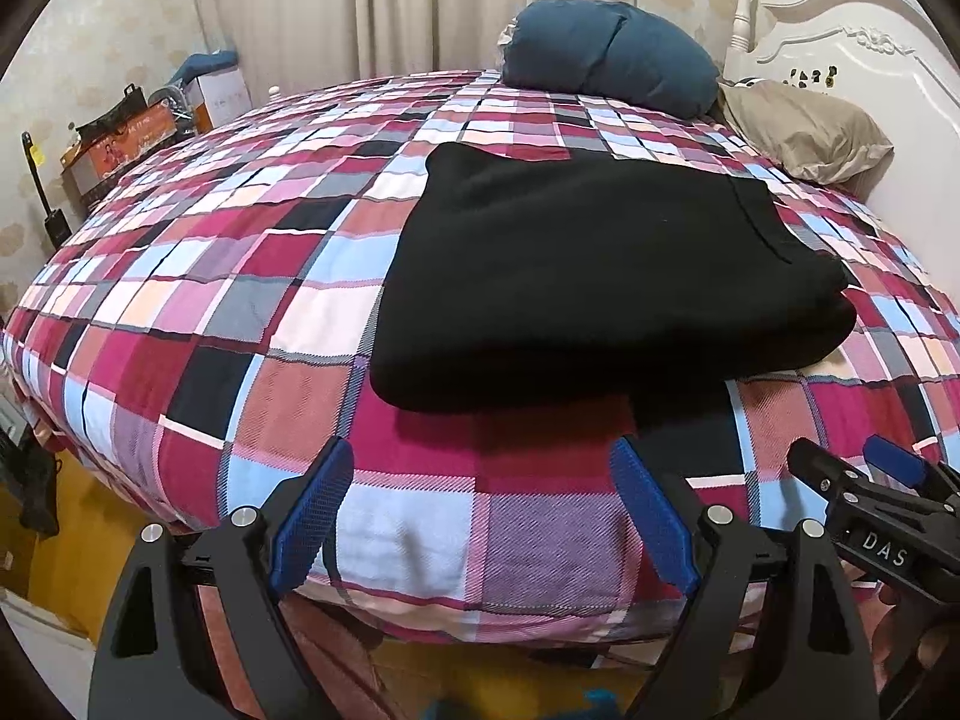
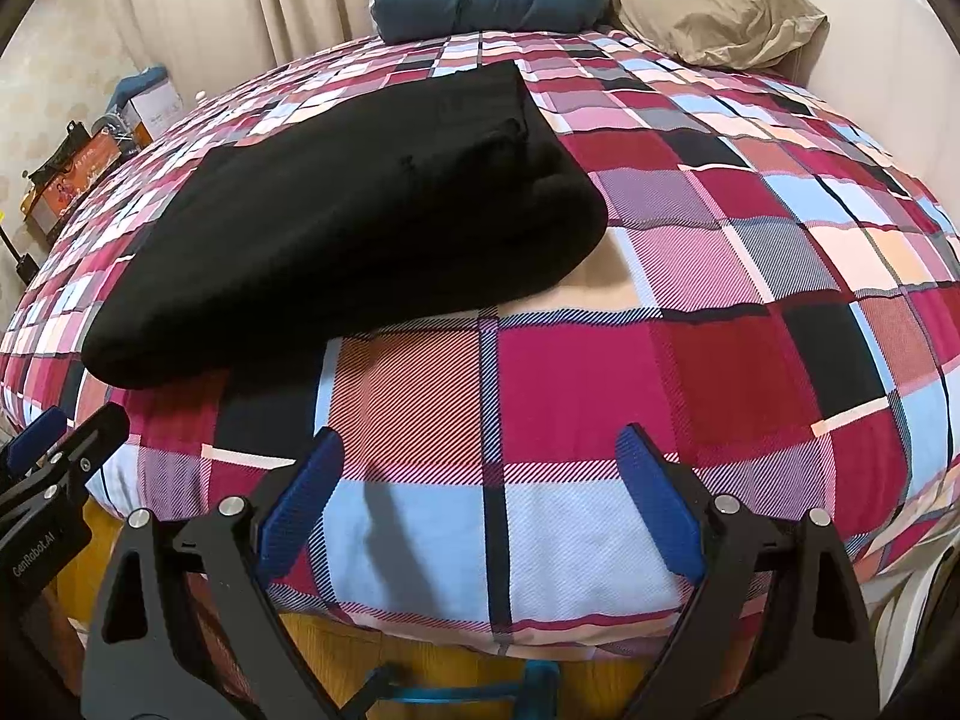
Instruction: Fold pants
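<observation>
The black pants (image 1: 588, 276) lie folded into a thick bundle on the plaid bed cover (image 1: 240, 276). They also show in the right wrist view (image 2: 354, 228), left of centre. My left gripper (image 1: 483, 456) is open and empty, hovering over the bed's near edge just short of the pants. My right gripper (image 2: 480, 444) is open and empty, over the bed edge to the right of the bundle. The right gripper shows at the lower right of the left wrist view (image 1: 852, 462); the left gripper shows at the lower left of the right wrist view (image 2: 66, 426).
A blue pillow (image 1: 606, 54) and a beige pillow (image 1: 804, 126) lie at the head of the bed by the white headboard (image 1: 840, 42). Boxes and bags (image 1: 126, 126) stand by the far wall under curtains. Wooden floor (image 2: 480, 648) shows below the bed edge.
</observation>
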`<state>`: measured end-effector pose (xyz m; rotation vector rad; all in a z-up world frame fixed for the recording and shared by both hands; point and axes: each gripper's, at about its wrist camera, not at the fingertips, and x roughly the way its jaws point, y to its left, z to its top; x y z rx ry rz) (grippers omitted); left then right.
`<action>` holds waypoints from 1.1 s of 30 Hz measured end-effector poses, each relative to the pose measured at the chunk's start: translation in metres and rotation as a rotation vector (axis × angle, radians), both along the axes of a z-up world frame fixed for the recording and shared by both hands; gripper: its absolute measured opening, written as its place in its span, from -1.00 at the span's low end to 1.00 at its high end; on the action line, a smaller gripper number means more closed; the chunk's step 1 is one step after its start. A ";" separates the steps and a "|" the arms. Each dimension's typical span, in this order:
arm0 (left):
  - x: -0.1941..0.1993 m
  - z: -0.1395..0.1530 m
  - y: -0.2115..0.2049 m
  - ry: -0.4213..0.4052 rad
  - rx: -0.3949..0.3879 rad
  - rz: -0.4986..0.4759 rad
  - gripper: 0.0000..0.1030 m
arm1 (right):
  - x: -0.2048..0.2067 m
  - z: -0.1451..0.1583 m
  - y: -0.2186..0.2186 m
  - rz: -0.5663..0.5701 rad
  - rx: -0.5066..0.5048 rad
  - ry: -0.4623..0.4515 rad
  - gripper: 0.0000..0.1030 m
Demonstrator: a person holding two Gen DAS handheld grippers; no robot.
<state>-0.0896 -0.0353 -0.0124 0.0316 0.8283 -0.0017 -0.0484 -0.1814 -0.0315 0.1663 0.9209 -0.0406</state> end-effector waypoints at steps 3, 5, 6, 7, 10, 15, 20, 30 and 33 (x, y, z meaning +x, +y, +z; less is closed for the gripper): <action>0.001 0.000 0.000 0.006 0.001 0.001 0.67 | 0.000 0.000 0.001 0.000 0.000 0.000 0.78; 0.000 0.000 0.000 0.004 0.001 0.001 0.67 | 0.000 0.000 0.001 0.000 0.000 0.001 0.78; 0.000 0.000 0.000 0.003 0.001 0.002 0.67 | 0.000 0.000 0.001 0.000 0.000 0.001 0.78; 0.000 0.000 0.000 0.003 0.001 0.003 0.67 | -0.001 0.000 0.001 0.000 0.001 0.000 0.78; 0.000 0.001 0.000 0.002 0.001 0.001 0.67 | 0.000 0.000 0.001 0.000 0.000 0.000 0.78; 0.000 0.002 -0.001 -0.001 0.016 0.007 0.67 | -0.001 0.000 0.001 -0.001 0.001 0.000 0.78; -0.001 0.002 -0.002 -0.004 0.017 0.004 0.67 | -0.001 0.000 0.002 0.000 0.001 0.001 0.78; -0.003 0.005 -0.004 -0.023 0.027 0.001 0.67 | -0.001 0.000 0.002 0.000 0.001 0.002 0.78; -0.004 0.005 -0.004 -0.021 0.028 0.002 0.67 | -0.003 -0.001 0.005 0.003 0.002 0.003 0.78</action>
